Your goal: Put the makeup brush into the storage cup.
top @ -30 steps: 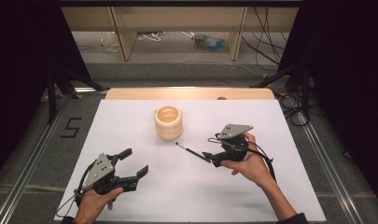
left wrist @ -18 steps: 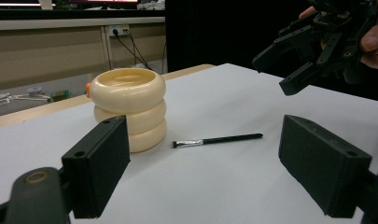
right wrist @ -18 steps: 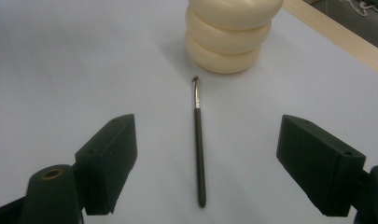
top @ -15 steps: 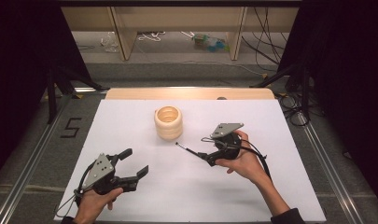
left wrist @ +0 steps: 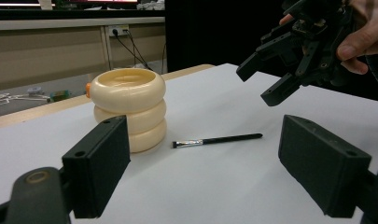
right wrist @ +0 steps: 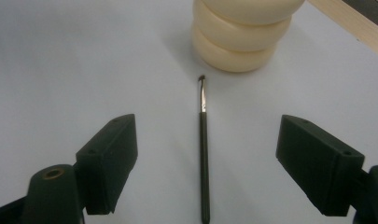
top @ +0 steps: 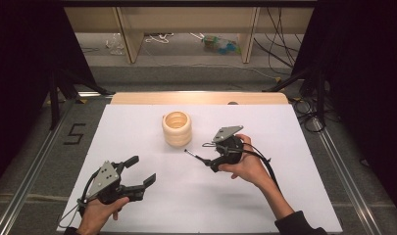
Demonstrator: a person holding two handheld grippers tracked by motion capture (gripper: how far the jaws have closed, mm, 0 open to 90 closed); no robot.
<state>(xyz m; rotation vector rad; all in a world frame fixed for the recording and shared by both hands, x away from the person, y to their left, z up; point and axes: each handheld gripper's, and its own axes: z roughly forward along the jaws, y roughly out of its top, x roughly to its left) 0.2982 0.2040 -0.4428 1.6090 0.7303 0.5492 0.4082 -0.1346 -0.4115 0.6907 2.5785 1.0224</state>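
brush (right wrist: 203,154) flat mid-worktop, tip near cup (top: 177,128) | right tool (right wrist: 205,168) wide, straddling handle (not touching) | left tool (top: 137,174) wide, near front-left corner | grasp not yet made

White table (top: 294,196) bears cream holder (top: 177,129); brush (left wrist: 217,139) beside.
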